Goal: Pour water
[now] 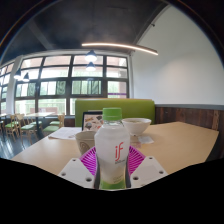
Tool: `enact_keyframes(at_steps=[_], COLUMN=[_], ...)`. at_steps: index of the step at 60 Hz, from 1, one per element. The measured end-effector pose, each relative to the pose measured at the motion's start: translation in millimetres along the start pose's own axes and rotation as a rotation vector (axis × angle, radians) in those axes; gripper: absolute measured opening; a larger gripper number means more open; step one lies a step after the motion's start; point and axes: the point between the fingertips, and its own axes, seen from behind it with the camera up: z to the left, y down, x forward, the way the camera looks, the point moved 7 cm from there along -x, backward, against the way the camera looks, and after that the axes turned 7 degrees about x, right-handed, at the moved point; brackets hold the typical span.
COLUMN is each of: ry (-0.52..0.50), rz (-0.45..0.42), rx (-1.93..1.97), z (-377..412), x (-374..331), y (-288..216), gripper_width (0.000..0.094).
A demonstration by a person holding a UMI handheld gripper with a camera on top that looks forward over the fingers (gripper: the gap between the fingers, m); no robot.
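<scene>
Bright window daylight, fisheye-warped edges

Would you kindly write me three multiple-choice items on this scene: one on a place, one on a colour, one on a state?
1. Where is the bottle?
A. between the fingers
B. on the green bench
C. inside the bowl

2. What colour is the bottle's cap?
A. red
B. green
C. black

3. How does the bottle stand?
A. on its side
B. upside down
C. upright

Key: 1 A, the gripper has a pink pad on each side of it; 2 B, the cap matches the green bench; 3 C, the cap is on top, with the bowl on the table beyond.
</scene>
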Motion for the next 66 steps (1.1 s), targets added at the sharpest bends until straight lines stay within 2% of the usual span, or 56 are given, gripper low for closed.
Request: enact_keyframes(at_steps=[5,13,20,25,30,32,39,41,42,44,48,49,50,55,59,66], ry=[-0.013,-0.022,0.004,0.051,0.154,0.165,0.232,0.234,0.228,0.237,0.247,0.236,0.235,0.175,0.136,0.138], rz=[0.015,0.041,0.024,-0.010,-0.059,-0.066,-0.118,-0.138,-0.124,-0.162,-0.199,-0.206,-0.195,-0.198,-0.205,-0.197], rx=[0.009,-0.039,-0.191,-0.462,-0.877,-1.060,-1.613,-1.759,-1.855,-1.966,-2.179,-2.216,-2.274,-2.444,-2.511,-2.515], z=[-1,-1,-6,-24,-22,-30,-12,-5,0,3,15,13,23,24,30,31], x=[1,7,18,43,75,84,133,142,124,152,155,166,142,161,161,151], y=[0,1,-31,-69,-92,-112,-112,-111,-127,-113,-107,-104,-113,-99,-99,-99], gripper_width=[0.0287,0.0285,0.0286,0.0286,0.0286,0.0285,0.0284,0.0285,0.0285,0.0284,0.0285,0.0284,0.0283,0.0286,0.0287,0.0285])
